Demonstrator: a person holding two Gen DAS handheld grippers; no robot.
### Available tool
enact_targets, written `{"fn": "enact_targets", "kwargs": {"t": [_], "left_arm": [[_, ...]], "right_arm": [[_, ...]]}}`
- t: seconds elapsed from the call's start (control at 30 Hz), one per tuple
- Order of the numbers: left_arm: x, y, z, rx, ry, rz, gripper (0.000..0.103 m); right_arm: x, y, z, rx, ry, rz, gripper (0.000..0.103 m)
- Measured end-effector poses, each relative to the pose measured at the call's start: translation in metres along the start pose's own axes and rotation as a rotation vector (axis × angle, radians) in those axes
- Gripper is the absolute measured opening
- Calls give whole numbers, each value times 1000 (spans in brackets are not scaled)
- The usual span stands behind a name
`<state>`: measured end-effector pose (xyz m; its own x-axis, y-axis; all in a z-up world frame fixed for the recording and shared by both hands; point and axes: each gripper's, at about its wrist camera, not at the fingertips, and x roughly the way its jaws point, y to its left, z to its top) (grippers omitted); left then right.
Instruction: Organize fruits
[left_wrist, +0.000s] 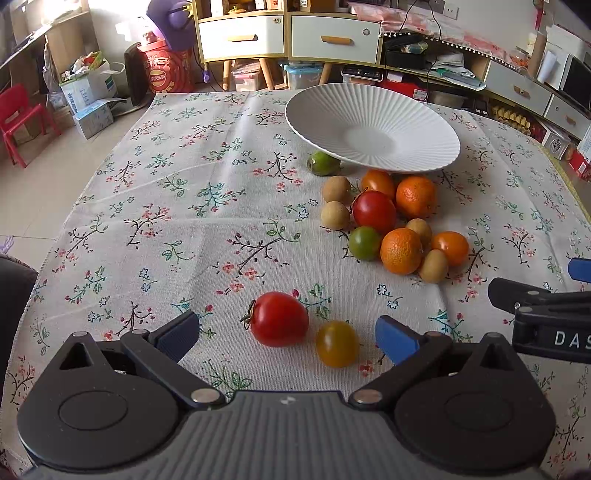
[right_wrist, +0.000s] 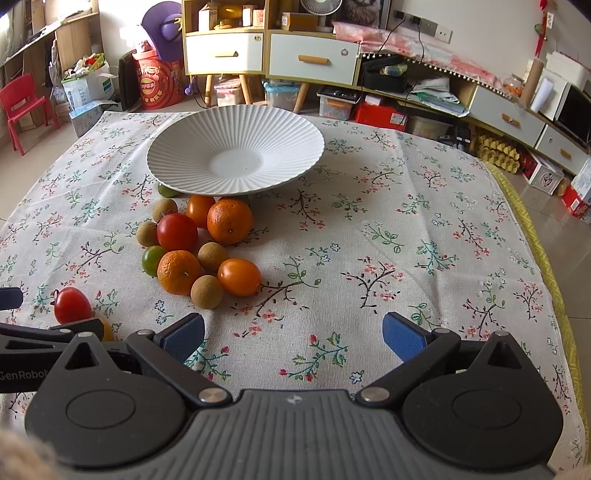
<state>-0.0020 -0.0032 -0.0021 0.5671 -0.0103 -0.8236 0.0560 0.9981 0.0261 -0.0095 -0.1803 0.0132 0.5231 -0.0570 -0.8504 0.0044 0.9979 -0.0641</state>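
A white ribbed plate (left_wrist: 373, 107) (right_wrist: 236, 129) stands empty at the back of the floral tablecloth. In front of it lies a cluster of fruits (left_wrist: 391, 221) (right_wrist: 199, 251): oranges, red, orange and green tomatoes, brown longans. A lime (left_wrist: 322, 163) lies half under the plate's rim. My left gripper (left_wrist: 287, 334) is open, with a red tomato (left_wrist: 279, 319) (right_wrist: 72, 305) and a yellow tomato (left_wrist: 337, 343) lying between its fingers. My right gripper (right_wrist: 293, 338) is open and empty over bare cloth, right of the cluster.
The table's edges (right_wrist: 532, 236) drop to a tiled floor. Cabinets (right_wrist: 314, 59), boxes and a red chair (right_wrist: 22, 107) stand beyond the table. The right gripper's body (left_wrist: 546, 314) shows at the right edge of the left wrist view.
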Motion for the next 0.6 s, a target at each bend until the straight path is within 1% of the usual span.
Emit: {"fn": "enact_targets", "kwargs": {"t": [0.33,0.6], "left_arm": [[3,2,0,6,3,-13,97],[9,6,4,38,8,-23,97]], "right_arm": [[2,-3,-1,10,5,-2,103],[6,-7,1,27,18,2,103]]}}
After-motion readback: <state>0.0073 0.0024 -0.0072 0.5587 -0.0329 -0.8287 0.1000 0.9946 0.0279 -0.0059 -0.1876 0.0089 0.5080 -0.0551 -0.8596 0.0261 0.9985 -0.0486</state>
